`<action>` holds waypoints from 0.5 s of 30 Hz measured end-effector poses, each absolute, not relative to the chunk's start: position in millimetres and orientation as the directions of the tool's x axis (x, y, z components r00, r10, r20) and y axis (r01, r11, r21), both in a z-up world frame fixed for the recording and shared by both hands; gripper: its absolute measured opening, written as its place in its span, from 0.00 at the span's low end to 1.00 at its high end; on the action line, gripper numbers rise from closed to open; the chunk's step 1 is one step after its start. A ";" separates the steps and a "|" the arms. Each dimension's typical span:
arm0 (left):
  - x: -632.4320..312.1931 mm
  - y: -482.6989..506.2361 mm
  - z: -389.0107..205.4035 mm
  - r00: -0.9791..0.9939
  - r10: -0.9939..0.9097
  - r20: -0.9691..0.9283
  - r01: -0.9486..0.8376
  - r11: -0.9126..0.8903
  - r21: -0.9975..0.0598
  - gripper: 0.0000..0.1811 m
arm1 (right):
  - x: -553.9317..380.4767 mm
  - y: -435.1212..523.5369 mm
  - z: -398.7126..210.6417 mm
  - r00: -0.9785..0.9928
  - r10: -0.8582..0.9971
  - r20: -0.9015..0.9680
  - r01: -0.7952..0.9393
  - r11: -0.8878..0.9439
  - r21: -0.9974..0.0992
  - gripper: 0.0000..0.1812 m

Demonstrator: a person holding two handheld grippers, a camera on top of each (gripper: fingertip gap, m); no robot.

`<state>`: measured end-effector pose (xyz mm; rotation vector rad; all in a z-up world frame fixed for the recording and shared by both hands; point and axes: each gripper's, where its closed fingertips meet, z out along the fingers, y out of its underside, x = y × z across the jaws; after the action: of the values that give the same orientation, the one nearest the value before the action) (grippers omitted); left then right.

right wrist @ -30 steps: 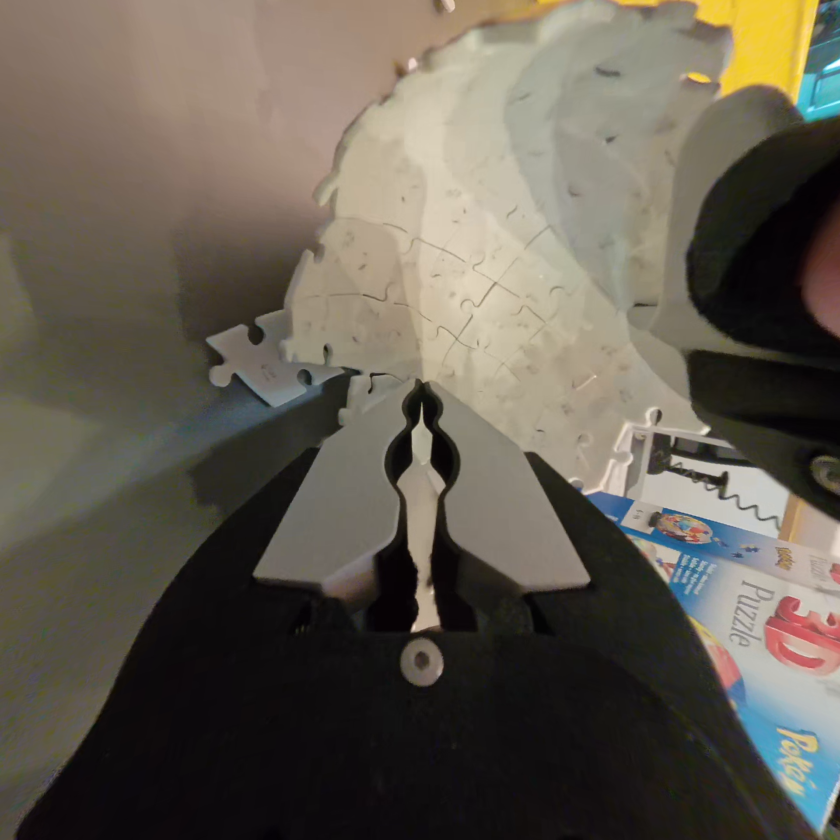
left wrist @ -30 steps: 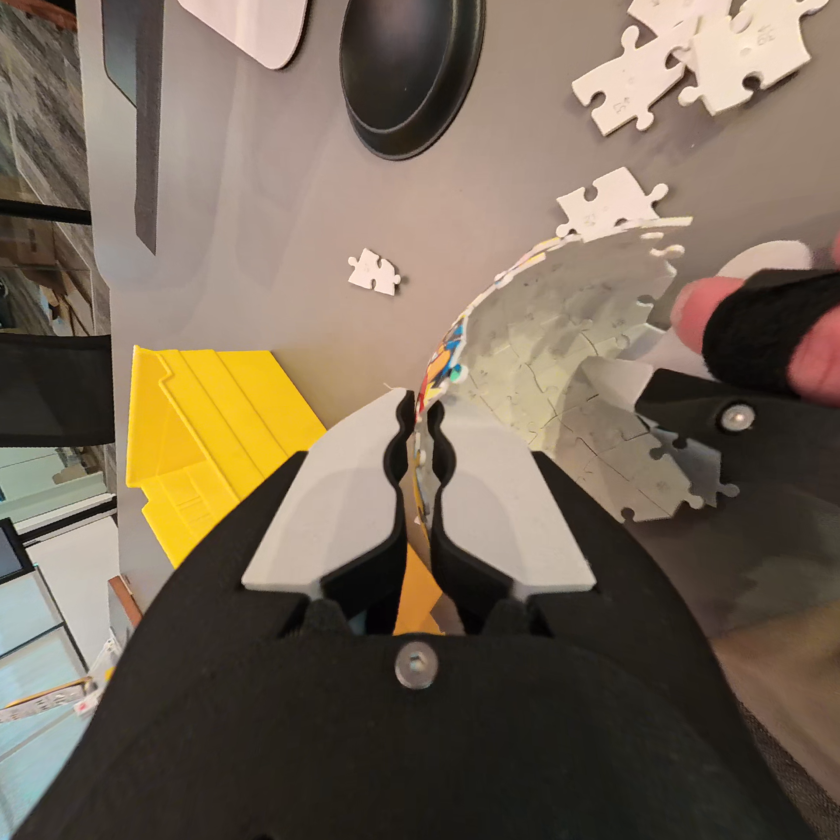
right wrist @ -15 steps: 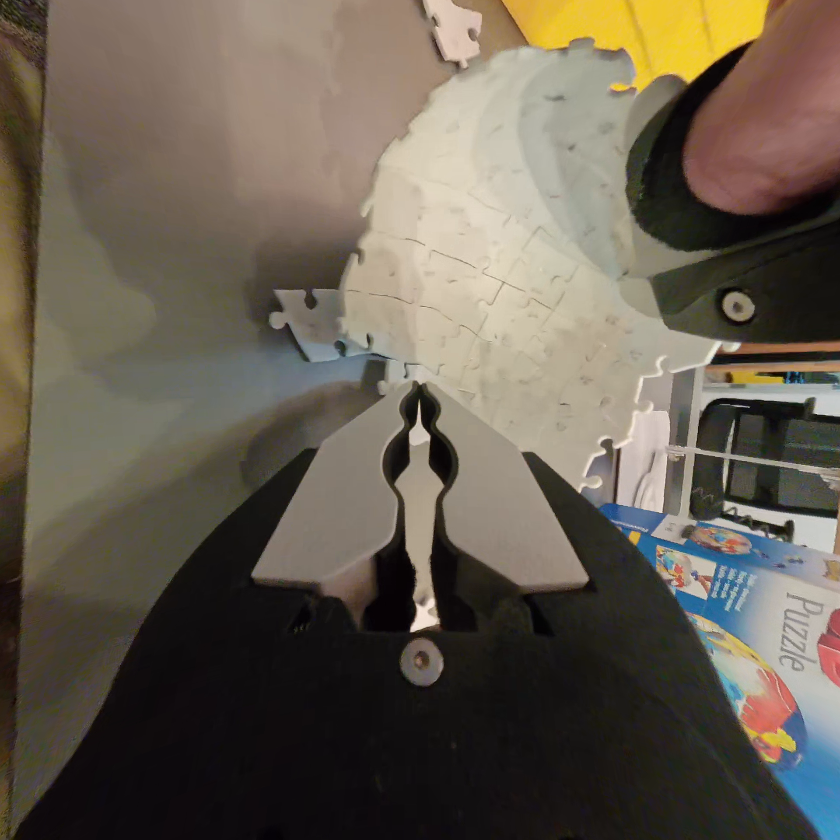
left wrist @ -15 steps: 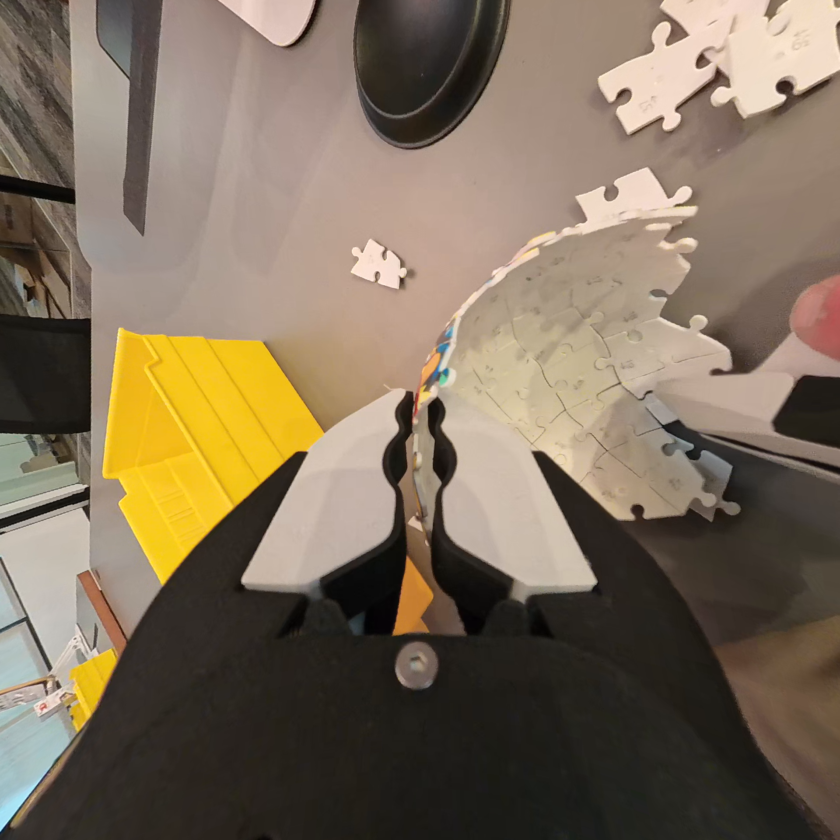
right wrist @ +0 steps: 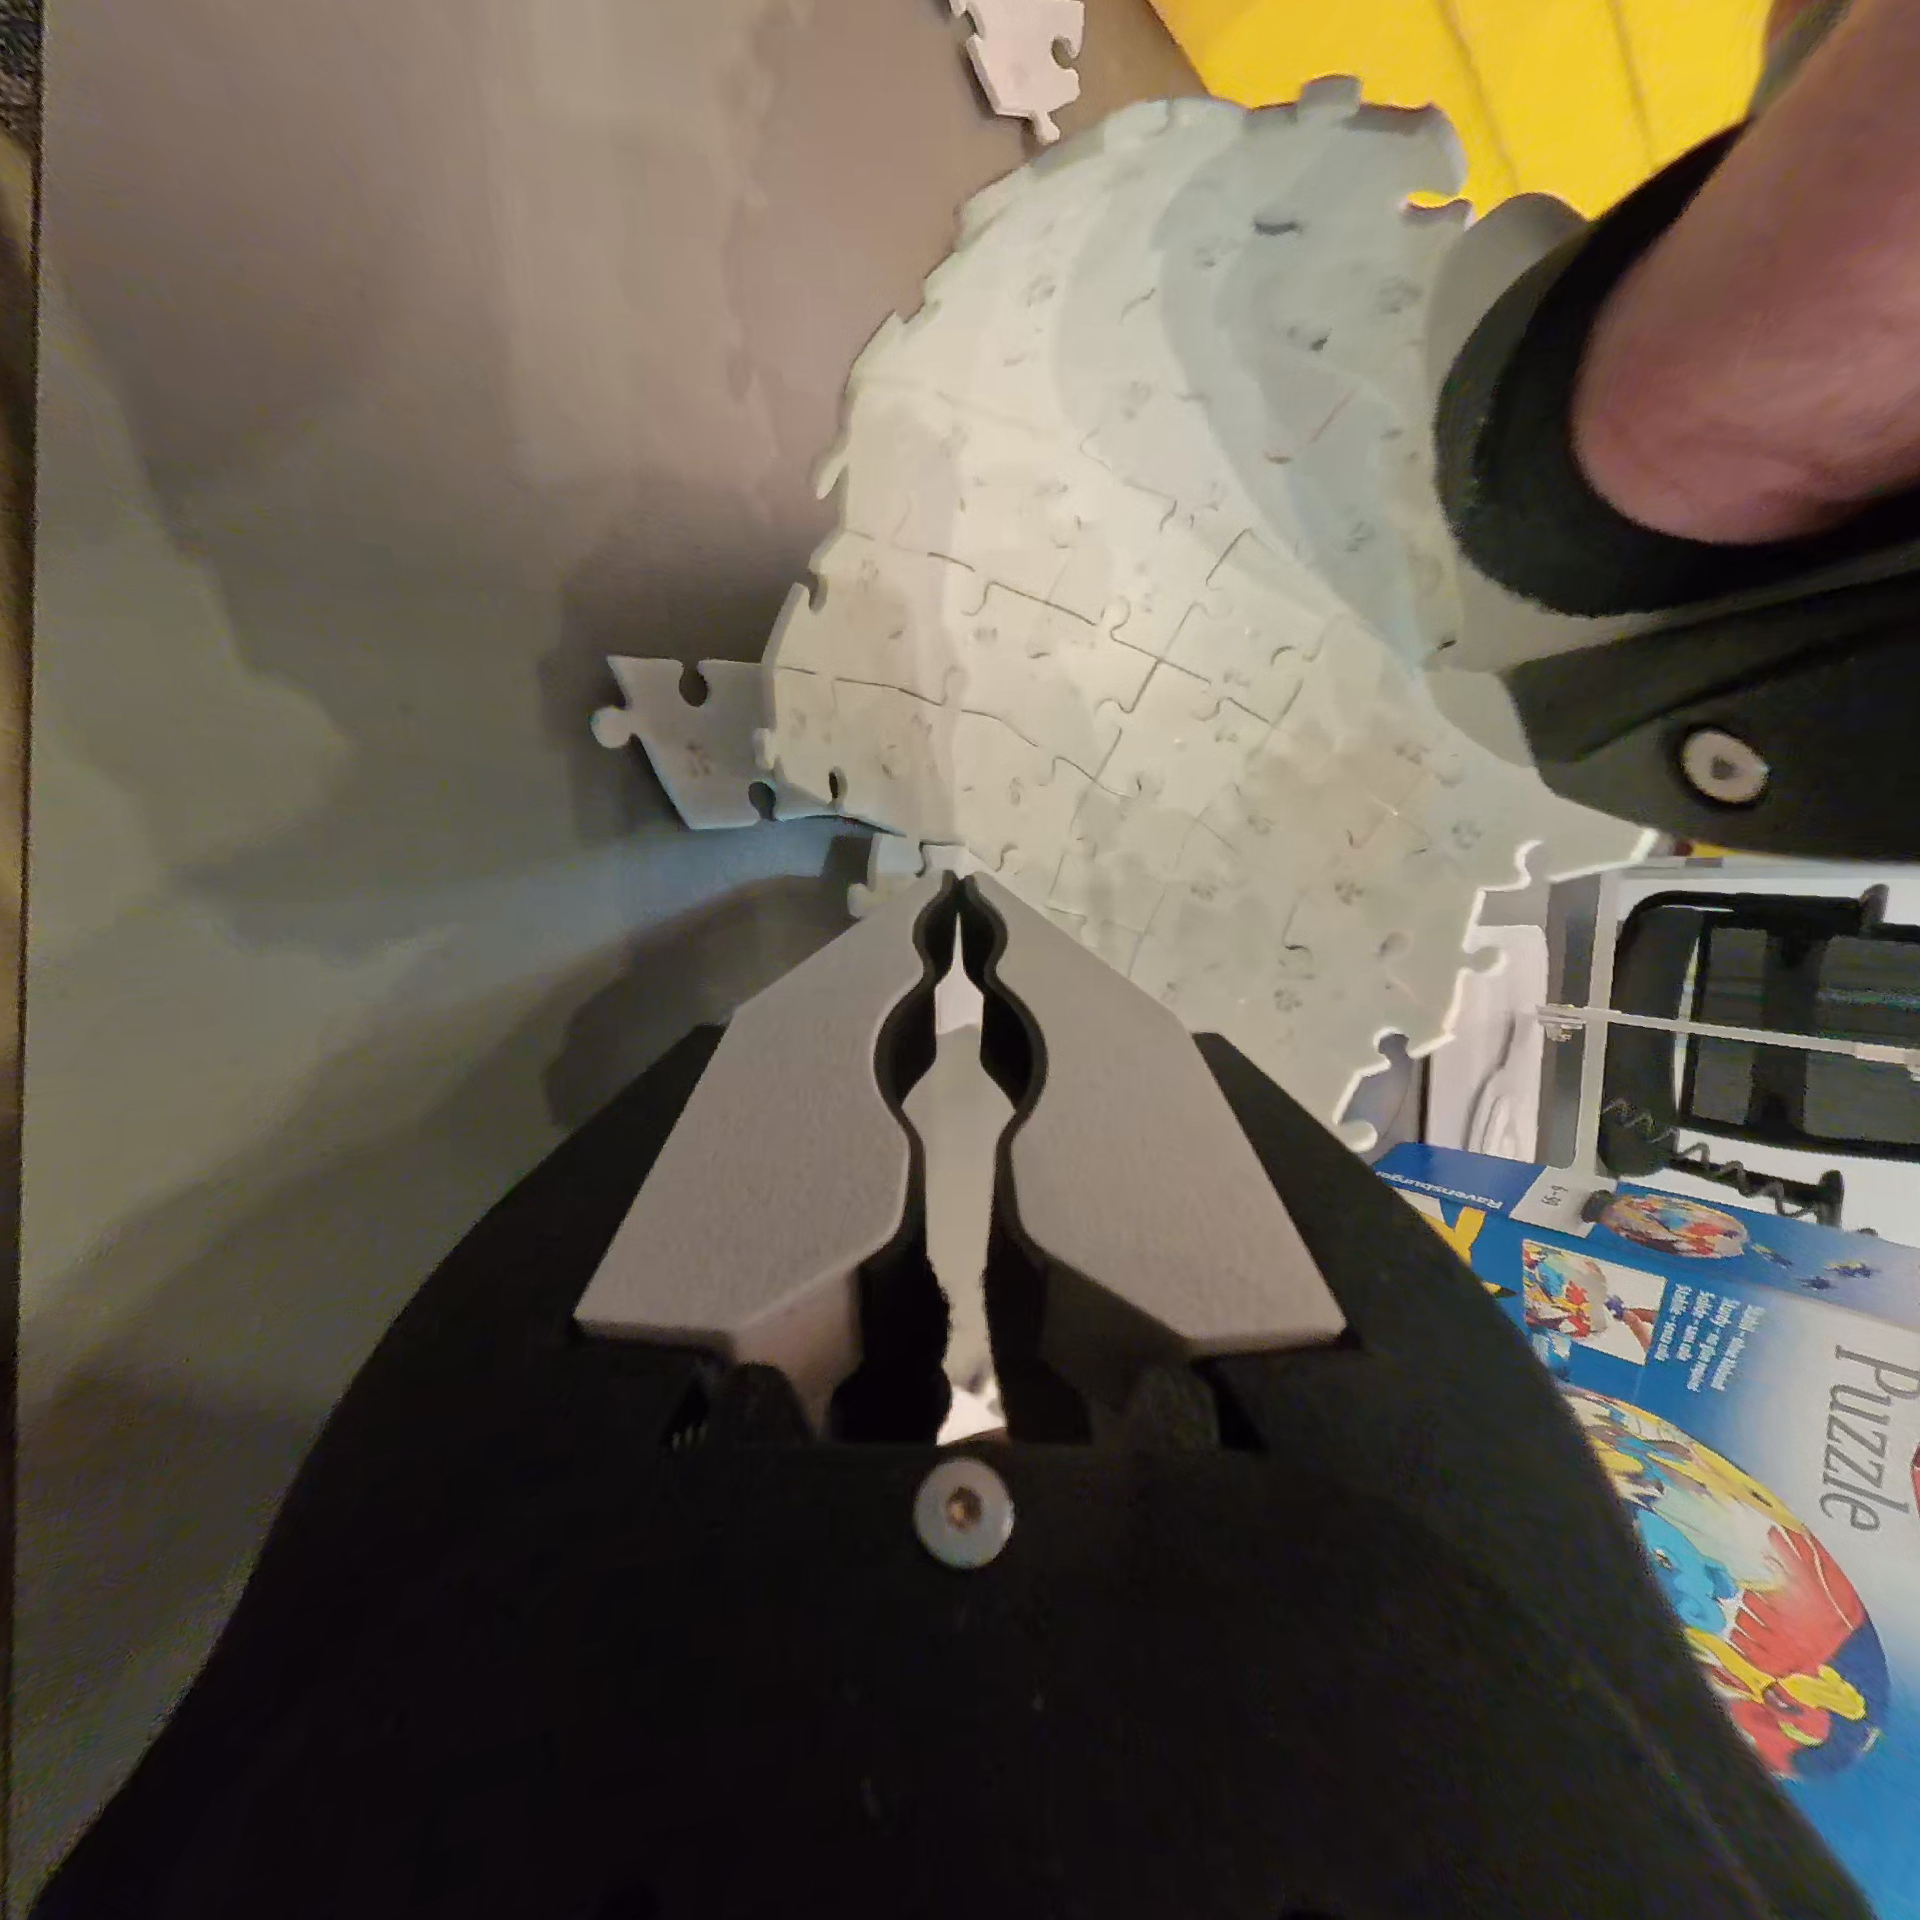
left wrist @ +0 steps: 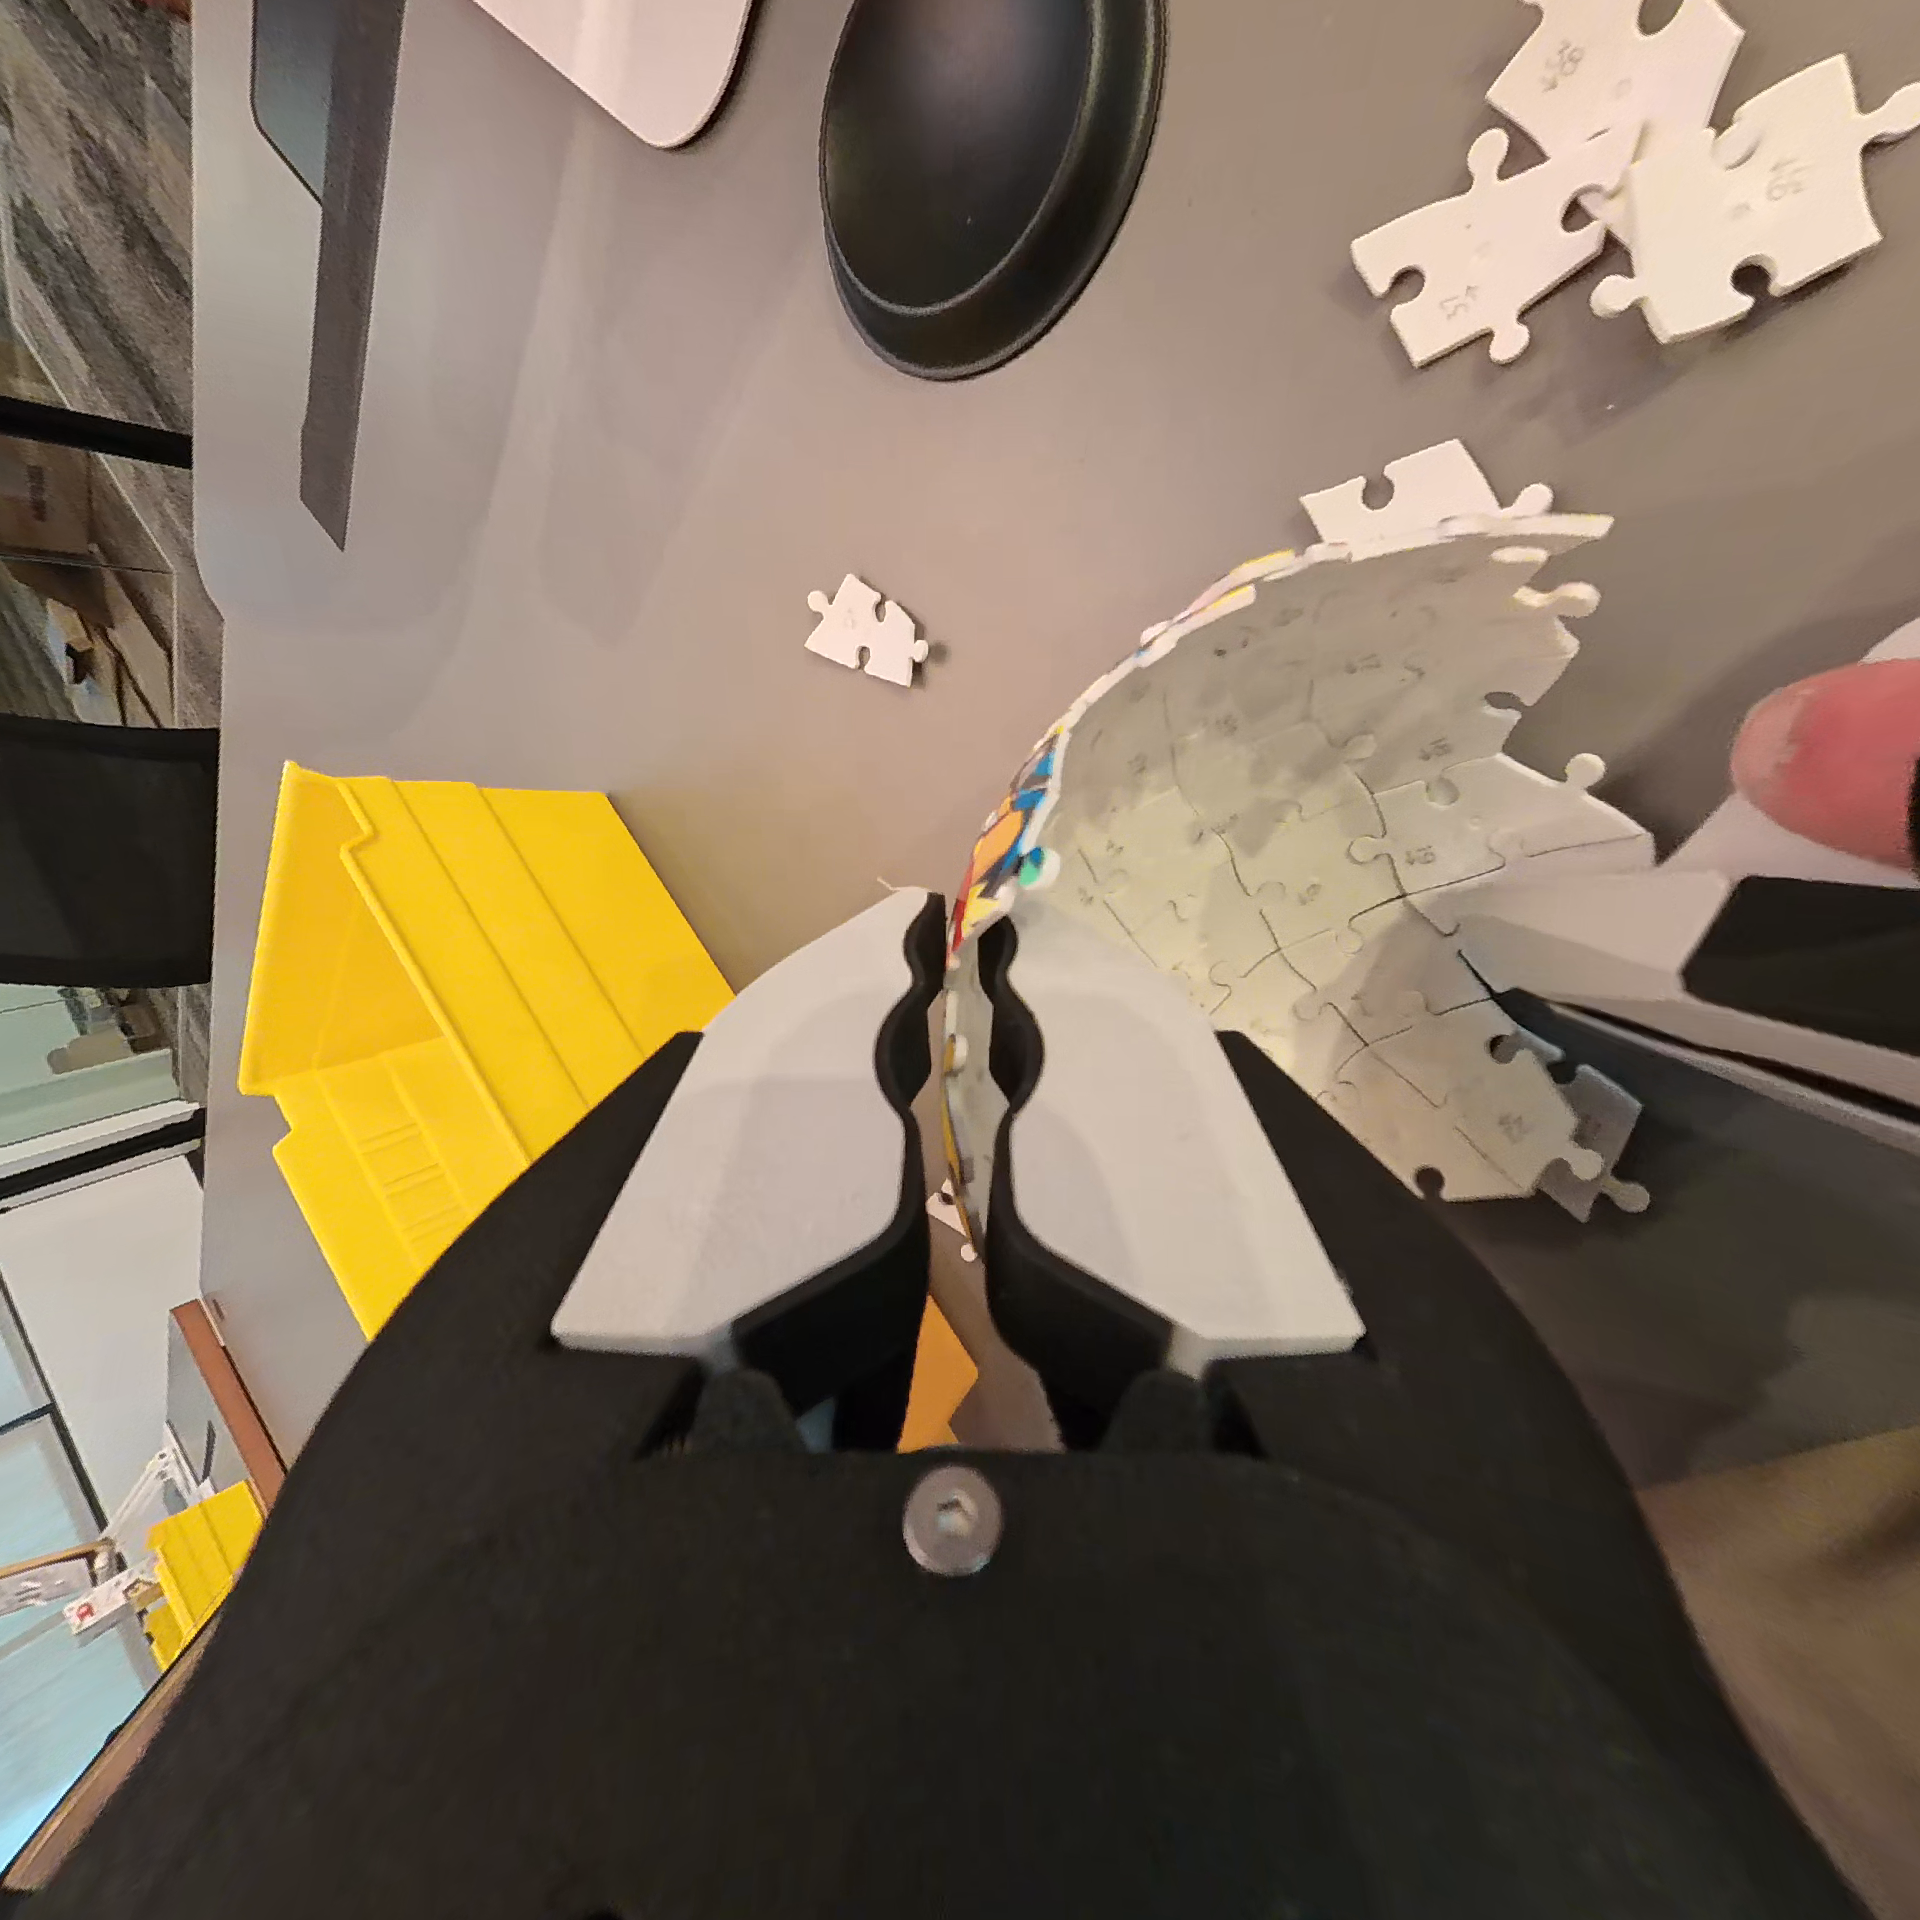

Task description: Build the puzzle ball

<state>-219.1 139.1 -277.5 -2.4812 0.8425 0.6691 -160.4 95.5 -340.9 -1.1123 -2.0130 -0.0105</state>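
Now the left gripper (left wrist: 966, 940) is clamping the rim of the half-built puzzle shell (left wrist: 1320, 894), while the right gripper (right wrist: 958, 894) is pinching a loose puzzle piece (right wrist: 961, 1153) against its edge, probably needing careful tab alignment next.

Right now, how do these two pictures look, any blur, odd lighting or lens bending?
Left wrist view: evenly lit, loose puzzle pieces crisp, the thumb at the right edge soft, table edges bowed by the wide lens. Right wrist view: dimmer with a warm cast, broad shadows on the grey table, a bright patch on the inside of the puzzle shell, near gripper body slightly soft.
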 end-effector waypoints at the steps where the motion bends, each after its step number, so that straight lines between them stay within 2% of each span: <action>1: -219.4 139.4 -277.6 0.702 -0.437 -0.562 -0.647 -0.722 -0.245 0.03 | -159.1 96.6 -338.9 -0.272 0.708 0.652 0.711 0.604 -0.360 0.00; 4: -221.1 140.1 -278.0 0.713 -0.429 -0.555 -0.637 -0.727 -0.256 0.03 | -154.6 94.1 -332.9 -0.289 0.727 0.623 0.699 0.605 -0.382 0.00; 8: -222.8 140.7 -278.5 0.732 -0.422 -0.535 -0.623 -0.732 -0.275 0.03 | -147.3 89.0 -325.4 -0.333 0.726 0.602 0.667 0.632 -0.394 0.10; 12: -224.2 141.2 -279.7 0.752 -0.415 -0.512 -0.608 -0.737 -0.295 0.02 | -140.1 91.4 -325.4 -0.380 0.679 0.628 0.635 0.685 -0.356 0.10; 15: -225.3 142.1 -280.7 0.768 -0.413 -0.489 -0.596 -0.741 -0.311 0.02 | -137.2 102.0 -337.2 -0.395 0.632 0.667 0.650 0.706 -0.283 0.11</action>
<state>-225.3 142.1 -280.7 -2.5075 0.7607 0.5452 -137.2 102.0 -337.2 -0.9729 -2.1189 -0.0289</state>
